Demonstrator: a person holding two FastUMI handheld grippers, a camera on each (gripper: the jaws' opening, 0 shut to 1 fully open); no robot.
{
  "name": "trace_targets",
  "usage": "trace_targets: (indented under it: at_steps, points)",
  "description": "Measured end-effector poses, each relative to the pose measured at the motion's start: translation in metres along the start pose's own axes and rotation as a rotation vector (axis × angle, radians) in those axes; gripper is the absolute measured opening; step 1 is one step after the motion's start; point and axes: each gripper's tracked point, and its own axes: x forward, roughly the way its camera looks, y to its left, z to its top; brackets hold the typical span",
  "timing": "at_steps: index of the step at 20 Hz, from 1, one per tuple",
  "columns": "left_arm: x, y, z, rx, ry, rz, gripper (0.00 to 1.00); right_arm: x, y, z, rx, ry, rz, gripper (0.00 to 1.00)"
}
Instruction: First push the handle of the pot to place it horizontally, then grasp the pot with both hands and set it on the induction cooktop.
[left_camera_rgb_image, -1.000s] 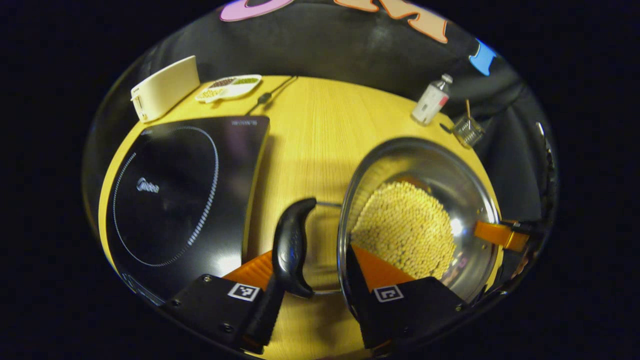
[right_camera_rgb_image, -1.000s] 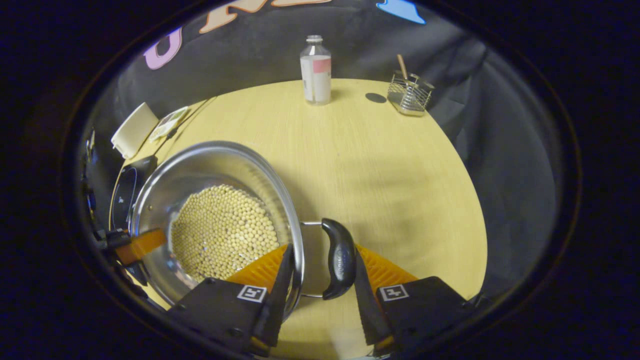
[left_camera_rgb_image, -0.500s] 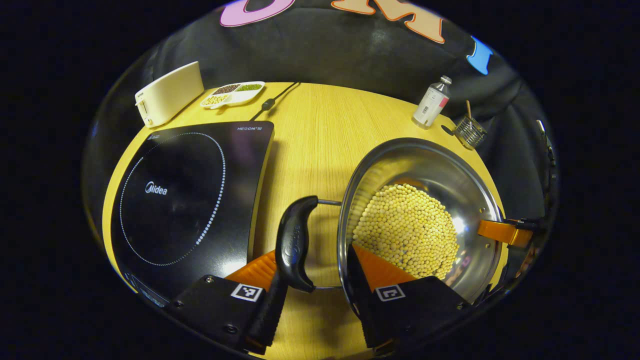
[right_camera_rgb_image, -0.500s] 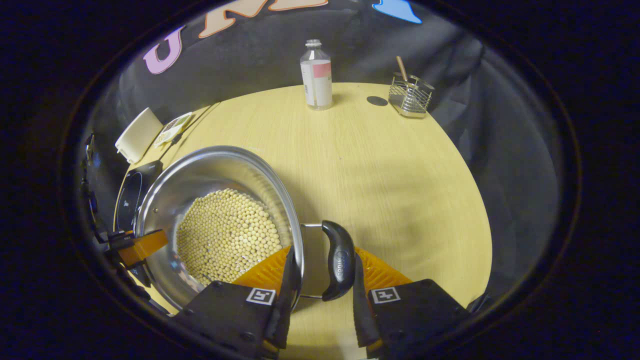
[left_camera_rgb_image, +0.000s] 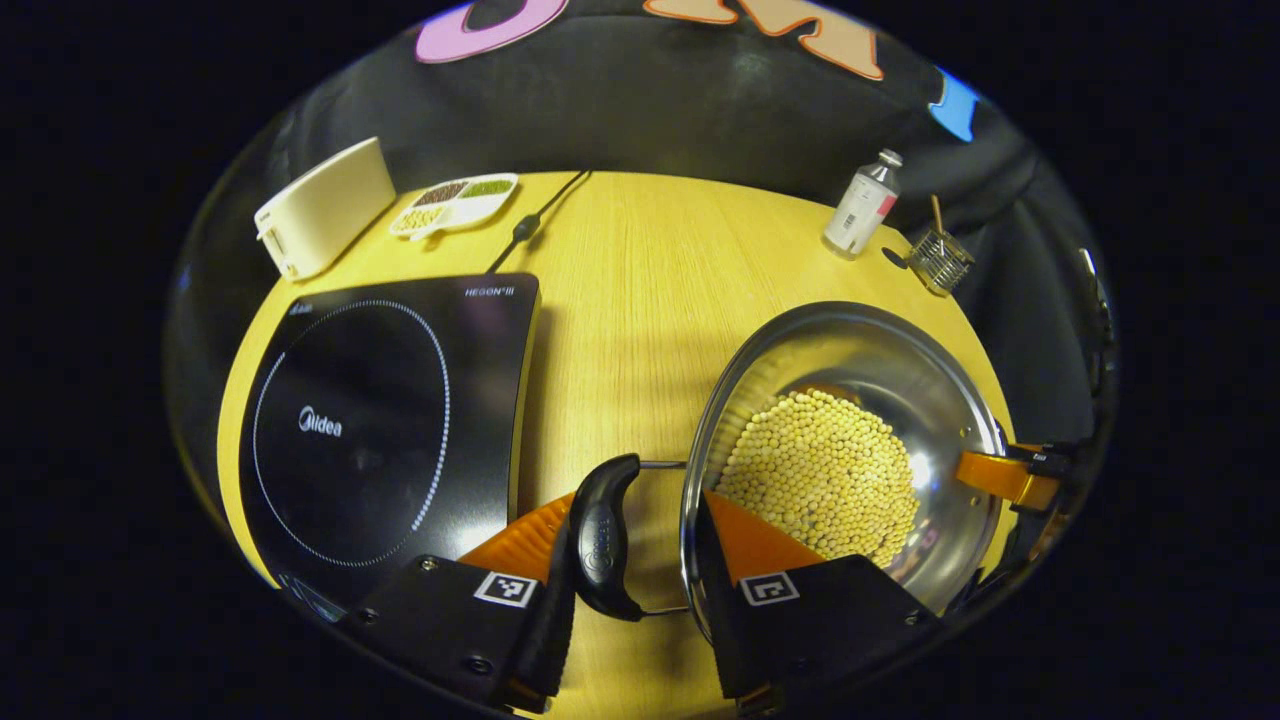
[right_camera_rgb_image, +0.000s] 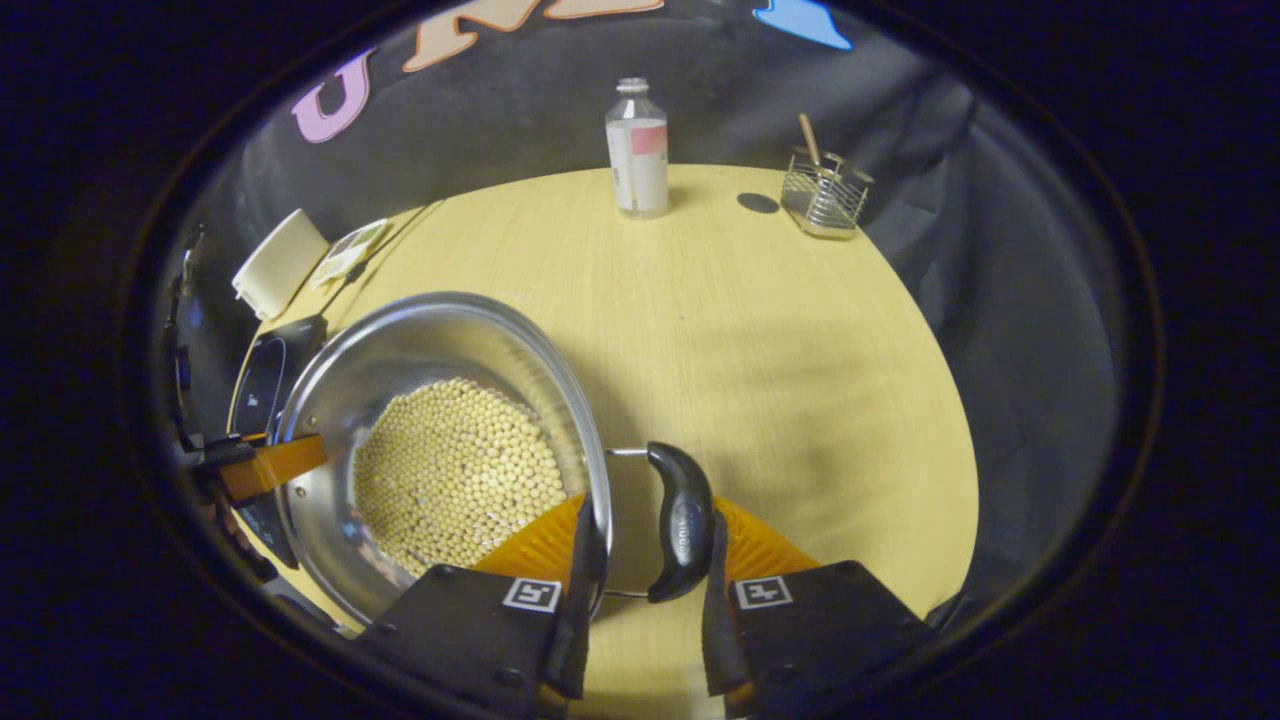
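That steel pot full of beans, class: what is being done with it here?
A person holds a gripper in each hand. The left gripper straddles one black side handle of the pot, one finger inside the rim. The right gripper does likewise at the opposite handle. The pot stands beside the induction cooktop, not on it.

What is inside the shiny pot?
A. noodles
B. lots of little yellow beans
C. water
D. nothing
B: the pot holds a heap of small round yellow beans, also seen in the right gripper view.
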Motion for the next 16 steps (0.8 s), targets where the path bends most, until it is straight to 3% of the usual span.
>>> trace_targets:
  at_steps: [4, 5, 7, 8, 10, 11, 14, 15, 16]
  points:
    - [-0.027, 0.005, 0.014, 0.039, -0.065, 0.015, 0.58, -0.020, 0.007, 0.008, -0.007, -0.040, 0.038, 0.47]
    - [-0.037, 0.008, 0.016, 0.037, -0.075, 0.024, 0.58, -0.027, 0.010, 0.007, -0.003, -0.043, 0.055, 0.42]
    - [-0.055, 0.019, 0.021, 0.023, -0.092, 0.046, 0.58, -0.040, 0.026, 0.011, -0.014, -0.052, 0.092, 0.42]
    - [-0.064, 0.028, 0.024, 0.014, -0.103, 0.059, 0.58, -0.046, 0.036, 0.016, -0.025, -0.057, 0.112, 0.48]
    - [-0.084, 0.047, 0.028, -0.013, -0.121, 0.086, 0.58, -0.052, 0.060, 0.026, -0.052, -0.077, 0.156, 0.42]
    - [-0.093, 0.059, 0.029, -0.028, -0.130, 0.098, 0.60, -0.054, 0.075, 0.031, -0.061, -0.085, 0.180, 0.48]
    - [-0.108, 0.107, 0.031, -0.057, -0.145, 0.124, 0.58, -0.058, 0.126, 0.034, -0.078, -0.086, 0.224, 0.47]
    - [-0.106, 0.121, 0.030, -0.062, -0.140, 0.121, 0.58, -0.059, 0.141, 0.032, -0.086, -0.084, 0.226, 0.42]
    - [-0.104, 0.136, 0.029, -0.068, -0.131, 0.113, 0.58, -0.059, 0.157, 0.033, -0.089, -0.082, 0.221, 0.47]
